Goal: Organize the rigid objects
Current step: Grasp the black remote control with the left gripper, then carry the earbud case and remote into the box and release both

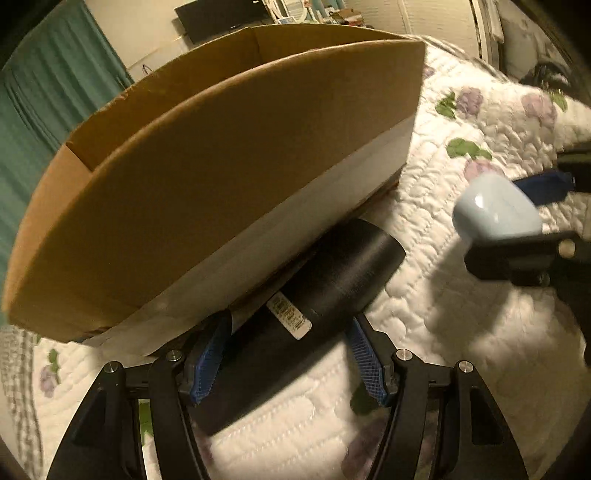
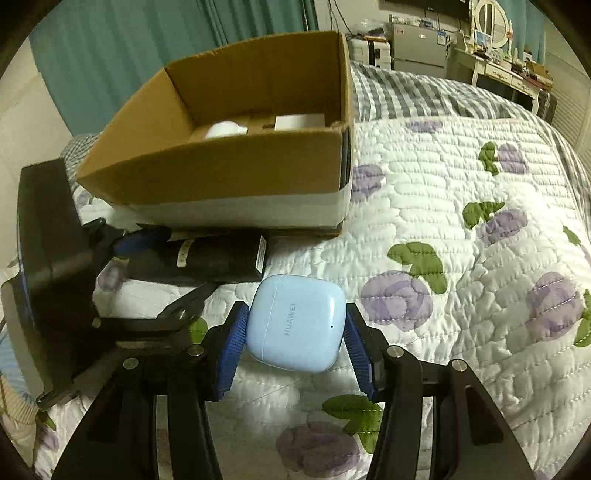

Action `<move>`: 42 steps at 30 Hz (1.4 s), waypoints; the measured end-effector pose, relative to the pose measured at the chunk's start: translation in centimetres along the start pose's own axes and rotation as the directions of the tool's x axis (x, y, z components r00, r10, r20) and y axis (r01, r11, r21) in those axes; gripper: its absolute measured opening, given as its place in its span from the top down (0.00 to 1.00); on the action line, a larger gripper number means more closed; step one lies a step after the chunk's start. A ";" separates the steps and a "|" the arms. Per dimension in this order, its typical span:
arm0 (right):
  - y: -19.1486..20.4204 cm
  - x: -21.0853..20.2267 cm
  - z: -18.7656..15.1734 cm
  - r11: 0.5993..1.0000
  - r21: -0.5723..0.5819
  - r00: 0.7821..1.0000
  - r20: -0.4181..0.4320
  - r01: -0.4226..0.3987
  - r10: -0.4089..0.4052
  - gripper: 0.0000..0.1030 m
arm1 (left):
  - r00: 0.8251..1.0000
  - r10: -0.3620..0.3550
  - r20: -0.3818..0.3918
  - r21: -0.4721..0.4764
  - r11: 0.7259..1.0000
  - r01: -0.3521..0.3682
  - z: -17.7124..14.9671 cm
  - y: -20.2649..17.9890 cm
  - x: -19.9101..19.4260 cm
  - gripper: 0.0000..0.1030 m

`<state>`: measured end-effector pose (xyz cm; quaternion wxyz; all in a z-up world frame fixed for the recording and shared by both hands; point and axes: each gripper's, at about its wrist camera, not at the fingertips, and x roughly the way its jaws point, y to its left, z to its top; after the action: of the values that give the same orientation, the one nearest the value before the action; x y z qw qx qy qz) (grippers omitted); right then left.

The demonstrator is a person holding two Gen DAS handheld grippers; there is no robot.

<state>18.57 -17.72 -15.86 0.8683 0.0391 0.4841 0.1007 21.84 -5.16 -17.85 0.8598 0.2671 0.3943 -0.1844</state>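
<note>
My right gripper [image 2: 295,332] is shut on a light blue earbud case [image 2: 297,323] and holds it above the quilt; the case shows at the right of the left wrist view [image 1: 496,206]. My left gripper [image 1: 288,347] is shut on a black cylinder [image 1: 332,280] with a white label, right against the cardboard box [image 1: 207,177]. The cylinder also shows in the right wrist view [image 2: 218,256], below the box [image 2: 221,173]. Inside the box lie a white round object [image 2: 223,129] and a white flat box [image 2: 299,122].
A white quilt [image 2: 461,258] with purple flowers covers the bed. Teal curtains [image 2: 147,44] hang behind the box. A dresser with a mirror [image 2: 491,22] and cabinets stand at the far right.
</note>
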 end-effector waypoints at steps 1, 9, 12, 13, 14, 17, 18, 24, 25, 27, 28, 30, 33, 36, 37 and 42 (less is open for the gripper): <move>0.0 0.2 0.0 1.000 0.000 1.000 -0.005 0.002 -0.002 0.50 | 1.000 -0.007 0.004 -0.006 1.000 0.007 -0.1 0.2 -0.1 0.38; 0.2 -0.2 -0.2 1.000 -0.008 1.000 0.011 0.020 -0.020 0.50 | 0.998 0.063 0.027 0.052 0.997 -0.065 -0.8 -1.5 -3.8 0.74; 0.2 -1.0 -0.2 1.000 -0.008 0.999 0.031 0.026 -0.026 0.50 | 0.998 0.061 0.015 0.021 0.998 -0.062 -1.3 -2.1 -5.9 0.81; 0.3 -1.4 -0.2 1.000 -0.012 0.999 0.043 0.029 -0.028 0.50 | 0.999 0.051 0.012 0.000 0.999 -0.051 -1.4 -2.1 -6.5 0.81; 0.4 -1.8 -0.3 0.999 -0.016 0.998 0.050 0.031 -0.030 0.50 | 0.999 0.039 0.016 -0.034 0.999 -0.038 -1.7 -2.2 -7.5 0.81; 0.6 -3.1 -0.5 0.999 -0.028 0.997 0.077 0.027 -0.025 0.50 | 0.999 0.019 0.034 -0.119 0.993 -0.015 -2.1 -2.0 -10.0 0.81; 0.8 -3.6 -0.8 0.999 -0.034 0.996 0.087 0.027 -0.024 0.50 | 0.999 0.018 0.037 -0.142 0.990 -0.013 -2.2 -2.2 -10.8 0.81; 1.1 -7.5 -1.5 0.998 -0.048 0.987 0.158 0.040 -0.032 0.50 | 0.998 -0.018 0.055 -0.305 0.952 0.034 -2.3 -1.2 -14.6 0.81; 1.1 -7.9 -1.6 0.998 -0.051 0.985 0.168 0.040 -0.031 0.50 | 0.998 -0.016 0.059 -0.318 0.947 0.034 -2.1 -1.6 -14.4 0.81; 1.3 -9.3 -1.9 0.997 -0.062 0.981 0.192 0.040 -0.028 0.50 | 0.997 -0.012 0.079 -0.352 0.935 0.040 -2.1 -1.0 -16.0 0.81; 1.4 -10.1 -2.1 0.997 -0.064 0.979 0.204 0.039 -0.025 0.50 | 0.996 -0.015 0.089 -0.363 0.931 0.047 -1.9 -1.2 -16.0 0.81; 1.5 -11.2 -2.1 0.997 -0.067 0.975 0.221 0.033 -0.017 0.50 | 0.993 -0.011 0.121 -0.371 0.927 0.056 -1.4 -1.0 -17.4 0.81; 1.8 -13.0 -1.9 0.997 -0.075 0.968 0.250 0.034 -0.014 0.50 | 0.988 0.018 0.154 -0.374 0.927 0.042 -0.6 -0.7 -19.3 0.81; 2.1 -14.3 -1.5 0.996 -0.089 0.961 0.275 0.033 -0.007 0.50 | 0.982 0.009 0.188 -0.403 0.913 0.069 0.3 0.4 -20.6 0.81; 2.3 -14.8 -1.1 0.995 -0.097 0.959 0.284 0.032 -0.003 0.50 | 0.981 0.008 0.195 -0.415 0.907 0.074 0.6 0.8 -20.9 0.81; 3.1 -16.5 1.2 0.989 -0.145 0.945 0.325 0.029 0.020 0.50 | 0.976 0.035 0.216 -0.447 0.892 0.067 2.5 2.8 -21.7 0.81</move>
<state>10.75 -18.16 -0.96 0.9371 -0.0105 0.3252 0.1265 11.33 -2.14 1.25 0.9347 0.0352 0.3317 -0.1230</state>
